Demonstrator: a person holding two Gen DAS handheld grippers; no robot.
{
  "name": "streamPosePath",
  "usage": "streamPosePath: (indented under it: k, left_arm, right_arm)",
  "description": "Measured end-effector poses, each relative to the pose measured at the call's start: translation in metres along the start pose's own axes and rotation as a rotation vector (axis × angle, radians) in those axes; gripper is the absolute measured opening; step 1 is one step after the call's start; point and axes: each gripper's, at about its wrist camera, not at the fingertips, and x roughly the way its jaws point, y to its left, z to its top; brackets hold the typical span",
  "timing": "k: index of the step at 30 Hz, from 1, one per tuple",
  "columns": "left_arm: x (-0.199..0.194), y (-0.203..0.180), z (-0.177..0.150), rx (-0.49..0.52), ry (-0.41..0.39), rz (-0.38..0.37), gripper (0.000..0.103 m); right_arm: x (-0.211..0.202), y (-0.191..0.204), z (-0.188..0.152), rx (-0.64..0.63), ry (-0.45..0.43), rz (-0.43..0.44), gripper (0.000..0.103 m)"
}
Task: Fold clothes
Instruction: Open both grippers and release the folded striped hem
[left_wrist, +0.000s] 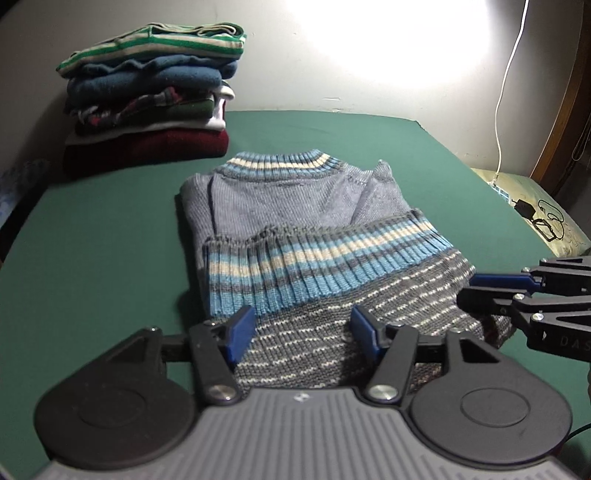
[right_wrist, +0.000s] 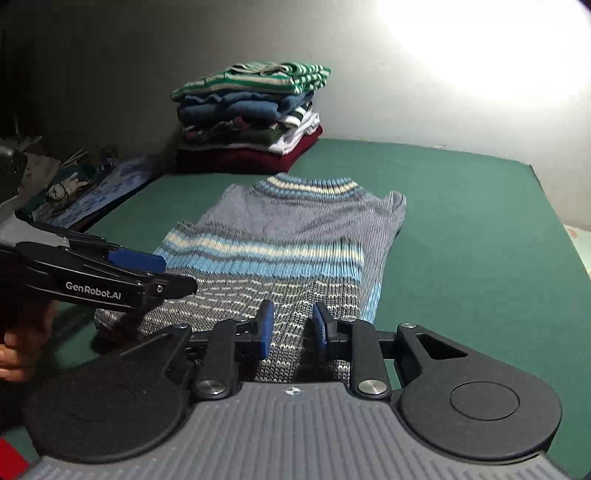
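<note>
A grey knitted sweater (left_wrist: 295, 229) lies in the middle of the green table (left_wrist: 92, 229). It is folded: the ribbed hem with blue and cream stripes is turned over on the body, and the striped collar points to the far side. The near part of the sweater shows small white dashes on grey.

The left gripper (left_wrist: 301, 332) hovers at the near edge of the sweater. Its jaws stand wide apart over the fabric, and the blue pads (left_wrist: 240, 334) do not press on it, so this claw is released. The right gripper (right_wrist: 290, 328) is at the near right part of the same sweater. Its jaws are narrower but also apart, with knit visible in the gap; the pads do not pinch it, so this claw is released too. In the right wrist view a hand (right_wrist: 16, 350) holds the handle of the left gripper at the left edge.

At the far left of the table stands a pile of folded clothes (left_wrist: 151, 96), with a green-and-white striped piece on top and a dark red one at the bottom. A white cable (left_wrist: 506, 92) hangs along the wall on the right.
</note>
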Motion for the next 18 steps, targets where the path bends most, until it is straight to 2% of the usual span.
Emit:
streamPosePath:
  k: [4, 8, 10, 12, 13, 15, 18]
  left_arm:
    - [0.003, -0.002, 0.001, 0.021, -0.003, 0.002, 0.068]
    - [0.0, 0.004, 0.009, 0.004, 0.012, -0.021, 0.068]
    - [-0.003, 0.016, 0.019, -0.031, -0.003, -0.021, 0.068]
    - [-0.003, 0.029, 0.029, -0.064, -0.023, -0.009, 0.075]
    - [0.001, 0.035, 0.036, -0.075, -0.031, 0.003, 0.079]
    - [0.014, 0.045, 0.049, -0.076, -0.037, 0.033, 0.078]
    - [0.037, 0.063, 0.065, -0.1, -0.026, 0.037, 0.078]
  right_arm:
    - [0.005, -0.011, -0.008, 0.055, 0.032, 0.007, 0.024]
    - [0.008, -0.014, 0.004, 0.078, 0.078, 0.021, 0.024]
    - [0.004, -0.025, 0.014, 0.138, 0.061, 0.03, 0.027]
    - [0.007, -0.038, 0.026, 0.195, 0.033, 0.015, 0.038]
    - [0.012, -0.044, 0.032, 0.217, 0.032, 0.002, 0.039]
    - [0.026, -0.055, 0.041, 0.246, 0.046, -0.021, 0.039]
    - [0.051, -0.067, 0.052, 0.261, 0.079, -0.034, 0.039]
